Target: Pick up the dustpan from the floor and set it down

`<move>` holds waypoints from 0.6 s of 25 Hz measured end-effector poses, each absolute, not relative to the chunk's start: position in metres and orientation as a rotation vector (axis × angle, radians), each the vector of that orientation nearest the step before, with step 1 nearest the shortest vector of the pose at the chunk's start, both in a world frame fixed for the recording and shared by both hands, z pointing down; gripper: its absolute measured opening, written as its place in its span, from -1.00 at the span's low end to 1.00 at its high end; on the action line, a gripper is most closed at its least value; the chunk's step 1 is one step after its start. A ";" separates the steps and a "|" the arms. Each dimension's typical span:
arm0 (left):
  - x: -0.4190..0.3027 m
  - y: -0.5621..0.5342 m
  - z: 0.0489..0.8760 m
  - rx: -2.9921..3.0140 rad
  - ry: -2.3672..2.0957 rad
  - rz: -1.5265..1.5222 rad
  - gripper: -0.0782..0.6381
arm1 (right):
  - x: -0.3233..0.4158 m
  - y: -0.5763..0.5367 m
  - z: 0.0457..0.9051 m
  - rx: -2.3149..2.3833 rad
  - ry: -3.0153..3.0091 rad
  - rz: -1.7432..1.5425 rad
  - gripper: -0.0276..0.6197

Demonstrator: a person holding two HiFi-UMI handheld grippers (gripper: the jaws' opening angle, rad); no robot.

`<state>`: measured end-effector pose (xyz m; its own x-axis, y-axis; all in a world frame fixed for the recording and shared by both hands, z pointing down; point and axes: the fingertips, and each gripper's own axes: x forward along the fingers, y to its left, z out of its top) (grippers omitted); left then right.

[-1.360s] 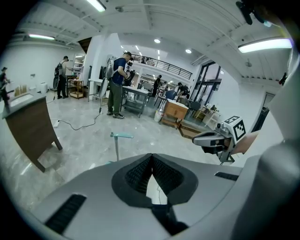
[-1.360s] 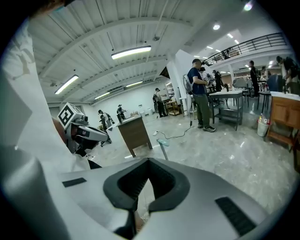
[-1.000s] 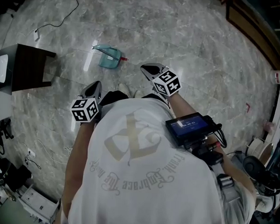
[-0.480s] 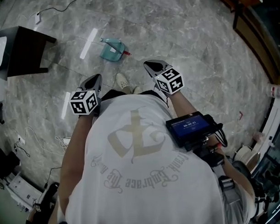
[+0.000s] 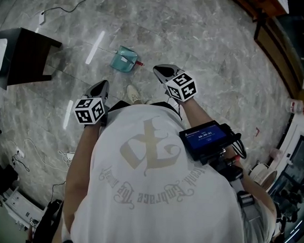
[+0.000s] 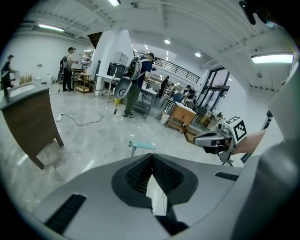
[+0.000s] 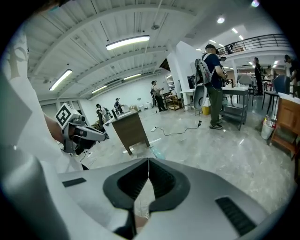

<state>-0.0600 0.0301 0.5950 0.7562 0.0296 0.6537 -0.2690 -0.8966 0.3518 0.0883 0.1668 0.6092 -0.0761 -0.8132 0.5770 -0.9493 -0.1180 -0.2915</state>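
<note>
The grey marbled floor (image 5: 219, 56) fills everything around you, and your white shirt (image 5: 154, 193) takes up the lower half of the head view. A dark wooden table (image 5: 25, 57) stands at the far left, well apart from the work. On your right forearm sits a dark device (image 5: 205, 137) with a lit blue screen. You hold both tongs out in front of your chest above the floor, pointing forward and down. Your left tongs (image 5: 103, 85) have their jaws pressed together at the tips, and the left gripper view shows nothing caught between them, only floor through the gap behind the tips. Your right tongs (image 5: 159, 70) are likewise fully closed and empty. The dustpan (image 5: 124, 59) lies on the floor ahead of you, between the two tongs and beyond their tips, touched by neither. It is teal. In the head view its body looks like a tilted, roughly four-sided shape, with a small red piece (image 5: 139, 64) sticking out of its right side toward your right tongs. In the left gripper view it reads as a thin strip with its long axis running left to right across the floor and a short stem at its left end. Which end is the open mouth cannot be told. A pale shoe (image 5: 134, 94) shows just below the dustpan, between the tongs.
</note>
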 end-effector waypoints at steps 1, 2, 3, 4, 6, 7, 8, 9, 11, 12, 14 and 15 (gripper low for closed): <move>-0.056 0.028 0.595 2.524 -0.175 0.941 -0.75 | 0.089 0.165 0.607 1.976 -1.930 0.964 -0.86; -0.051 0.025 0.595 2.524 -0.167 0.933 -0.75 | 0.091 0.163 0.606 1.970 -1.923 0.959 -0.86; -0.046 0.022 0.595 2.524 -0.158 0.926 -0.75 | 0.092 0.162 0.604 1.966 -1.915 0.956 -0.86; -0.041 0.020 0.595 2.524 -0.147 0.921 -0.75 | 0.094 0.161 0.603 1.965 -1.908 0.953 -0.86; -0.030 0.018 0.597 2.529 -0.117 0.915 -0.75 | 0.097 0.160 0.600 1.970 -1.893 0.949 -0.86; -0.024 0.016 0.598 2.533 -0.097 0.915 -0.75 | 0.100 0.159 0.599 1.976 -1.886 0.947 -0.86; -0.017 0.015 0.599 2.537 -0.075 0.918 -0.75 | 0.103 0.158 0.599 1.982 -1.878 0.949 -0.86; -0.009 0.012 0.600 2.540 -0.054 0.923 -0.75 | 0.107 0.157 0.599 1.989 -1.868 0.955 -0.86; 0.006 0.007 0.600 2.543 -0.019 0.928 -0.75 | 0.115 0.153 0.601 2.000 -1.847 0.971 -0.86; 0.010 0.005 0.599 2.547 -0.008 0.926 -0.75 | 0.116 0.152 0.601 2.002 -1.840 0.974 -0.86; 0.010 0.004 0.593 2.561 0.003 0.912 -0.75 | 0.111 0.151 0.597 1.995 -1.838 0.967 -0.86; 0.009 0.003 0.590 2.567 0.000 0.903 -0.75 | 0.109 0.149 0.595 1.983 -1.842 0.960 -0.86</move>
<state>0.0094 0.0027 0.5900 0.7893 0.1357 0.5988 -0.1350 -0.9131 0.3848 0.1088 0.1491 0.5954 -0.0271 -0.7809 0.6241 -0.9589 -0.1560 -0.2369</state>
